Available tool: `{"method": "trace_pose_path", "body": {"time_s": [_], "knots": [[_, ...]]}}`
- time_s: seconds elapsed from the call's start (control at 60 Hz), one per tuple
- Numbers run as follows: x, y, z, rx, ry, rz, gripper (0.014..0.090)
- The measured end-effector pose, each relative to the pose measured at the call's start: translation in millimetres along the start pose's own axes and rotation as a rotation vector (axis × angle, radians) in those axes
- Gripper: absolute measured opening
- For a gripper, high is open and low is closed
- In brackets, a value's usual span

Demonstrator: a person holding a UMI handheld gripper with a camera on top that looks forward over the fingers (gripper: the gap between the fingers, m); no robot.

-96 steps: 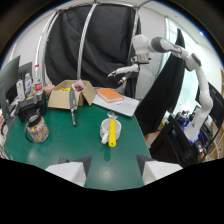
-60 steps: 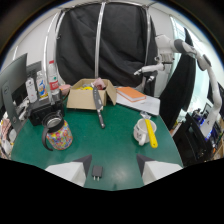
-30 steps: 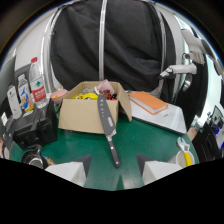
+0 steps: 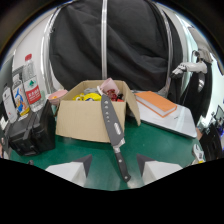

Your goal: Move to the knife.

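Cardboard box point(image 4: 92, 116) of toys behind knife point(image 4: 113, 131), open tool point(image 4: 113, 168) around handle.

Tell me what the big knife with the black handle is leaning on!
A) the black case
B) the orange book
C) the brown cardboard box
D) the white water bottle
C: the long grey-bladed knife with the black handle rests its blade against the front wall of the open brown cardboard box, handle down on the green table between the open tongs.
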Motion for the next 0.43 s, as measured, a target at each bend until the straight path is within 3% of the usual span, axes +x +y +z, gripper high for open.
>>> {"method": "trace_pose_path", "body": {"time_s": [0.433], "knots": [[1.5, 5.2, 2.0, -0.01, 0.002, -0.004, 0.0856]]}}
